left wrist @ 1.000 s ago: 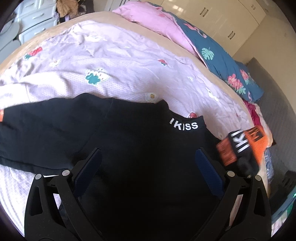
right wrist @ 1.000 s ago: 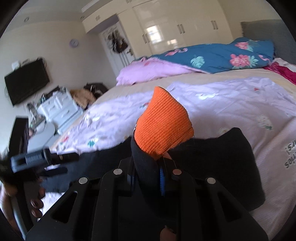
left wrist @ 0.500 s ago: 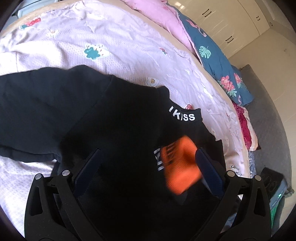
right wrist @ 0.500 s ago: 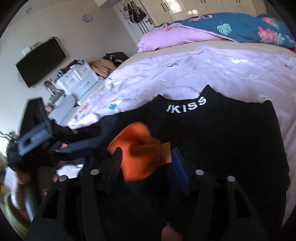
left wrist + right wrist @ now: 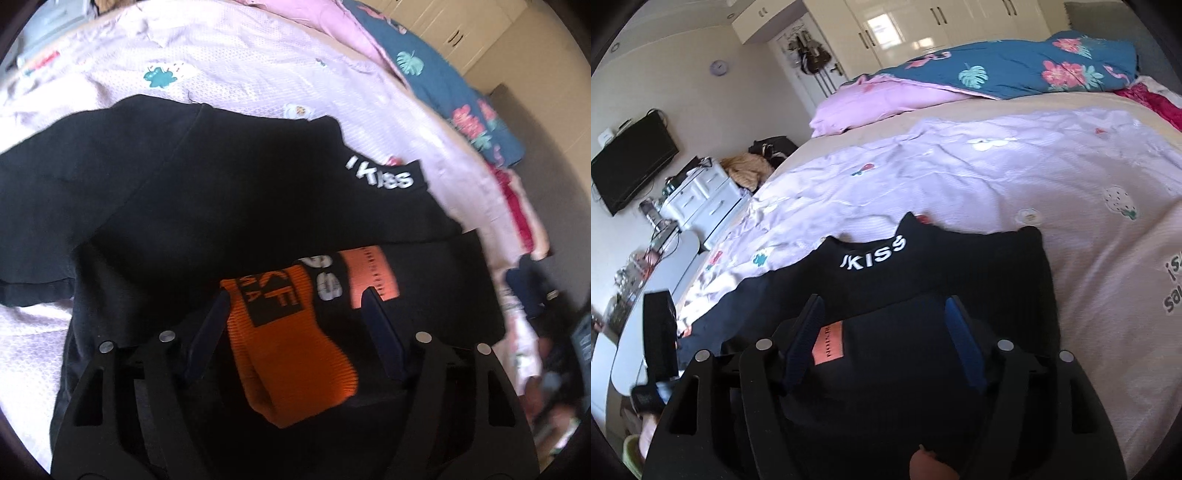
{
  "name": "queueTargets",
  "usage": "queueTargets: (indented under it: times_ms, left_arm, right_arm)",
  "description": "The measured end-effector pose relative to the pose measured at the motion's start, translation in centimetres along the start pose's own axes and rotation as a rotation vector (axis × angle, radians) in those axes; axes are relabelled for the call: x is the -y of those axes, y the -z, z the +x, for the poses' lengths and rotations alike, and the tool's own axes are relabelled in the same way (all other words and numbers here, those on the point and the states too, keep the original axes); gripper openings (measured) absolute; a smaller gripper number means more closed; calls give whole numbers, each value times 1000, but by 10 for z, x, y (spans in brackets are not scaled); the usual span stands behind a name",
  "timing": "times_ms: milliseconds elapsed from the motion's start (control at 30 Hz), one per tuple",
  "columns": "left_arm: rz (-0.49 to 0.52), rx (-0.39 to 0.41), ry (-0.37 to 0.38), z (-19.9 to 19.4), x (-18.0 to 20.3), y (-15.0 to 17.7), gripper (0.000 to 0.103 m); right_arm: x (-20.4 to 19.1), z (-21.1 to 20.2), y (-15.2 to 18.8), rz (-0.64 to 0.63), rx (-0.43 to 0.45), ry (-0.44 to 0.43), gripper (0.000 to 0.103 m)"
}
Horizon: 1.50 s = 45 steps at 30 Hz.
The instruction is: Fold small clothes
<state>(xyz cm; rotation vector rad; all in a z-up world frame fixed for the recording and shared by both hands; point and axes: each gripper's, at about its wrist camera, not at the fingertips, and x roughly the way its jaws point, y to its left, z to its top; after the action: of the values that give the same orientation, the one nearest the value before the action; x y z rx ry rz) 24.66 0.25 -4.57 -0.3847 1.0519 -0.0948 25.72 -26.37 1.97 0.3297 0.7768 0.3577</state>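
Only left wrist shows orange cuff (image 5: 291, 347) on black sweater (image 5: 184, 192), right hides it

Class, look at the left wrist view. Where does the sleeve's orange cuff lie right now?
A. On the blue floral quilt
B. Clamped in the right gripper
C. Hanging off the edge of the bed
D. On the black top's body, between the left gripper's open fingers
D: the orange cuff lies folded in on the black top, between the spread fingers of the left gripper.

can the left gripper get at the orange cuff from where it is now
Probably yes: the orange cuff lies on the black top between the open fingers of the left gripper, uncovered.
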Motion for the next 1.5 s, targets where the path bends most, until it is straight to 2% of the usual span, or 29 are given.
queueTargets:
  times_ms: [33, 167, 200, 233, 267, 333, 367, 400, 533, 700, 833, 1100, 1500]
  left_arm:
    - [8, 6, -27, 0, 1, 2, 66]
    - [-4, 30, -50, -7, -7, 6, 68]
    - [-3, 20, -48, -5, -8, 7, 68]
    - [0, 13, -49, -3, -8, 7, 63]
    - [6, 11, -56, -1, -8, 7, 56]
    - [21, 32, -50, -1, -4, 7, 24]
    - [27, 42, -36, -2, -2, 8, 14]
    - [46, 54, 12, -4, 3, 6, 9]
    - [135, 121, 35, -26, 27, -3, 8]
    - [207, 229, 105, -74, 57, -26, 8]
    - [269, 309, 65, -100, 68, -33, 8]
    - [183, 192, 27, -64, 34, -30, 8]
    - [112, 145, -38, -46, -12, -23, 10]
  right_arm:
    - [2, 1, -1, 11, 1, 0, 67]
    - [13, -4, -5, 42, 15, 14, 68]
    - [15, -5, -5, 49, 19, 19, 68]
    - [17, -6, -7, 59, 24, 23, 68]
    - [20, -7, -7, 69, 27, 26, 68]
    - [24, -10, -9, 83, 34, 29, 68]
    - [26, -12, -10, 88, 39, 32, 68]
    - [29, -15, -11, 92, 46, 39, 68]
    - [45, -28, -17, 110, 90, 91, 68]
    - [73, -47, -24, 174, 143, 139, 68]
    - [83, -50, -24, 203, 148, 155, 68]
    - [58, -33, -19, 97, 89, 177, 68]
    - [17, 12, -3, -83, -74, 147, 68]
